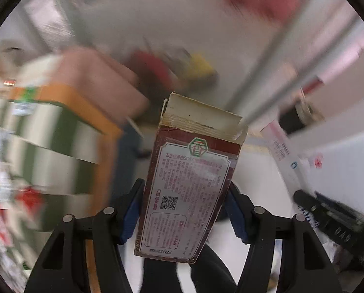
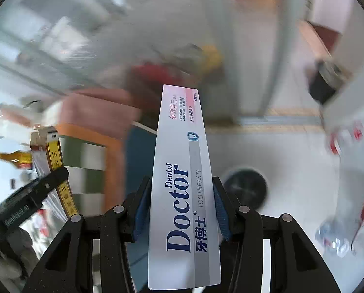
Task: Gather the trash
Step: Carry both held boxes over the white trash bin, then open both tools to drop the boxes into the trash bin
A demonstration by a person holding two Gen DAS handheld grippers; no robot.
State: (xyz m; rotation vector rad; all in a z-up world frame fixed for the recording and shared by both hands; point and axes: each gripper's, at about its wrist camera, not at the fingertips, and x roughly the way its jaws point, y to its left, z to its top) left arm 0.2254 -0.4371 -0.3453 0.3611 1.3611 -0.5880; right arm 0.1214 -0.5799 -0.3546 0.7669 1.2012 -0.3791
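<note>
My left gripper is shut on a dark red carton with a white label and a torn-open top, held upright in the air. My right gripper is shut on a white "Dental Doctor" toothpaste box, held lengthwise between the blue pads. The red carton and the left gripper also show at the left of the right wrist view. The toothpaste box shows at the right of the left wrist view. The background is blurred by motion.
A round black bin stands on the white floor to the right. An orange, green and white checked surface with a pink thing on it lies left. A crushed plastic bottle lies at the lower right. Red and yellow objects sit far ahead.
</note>
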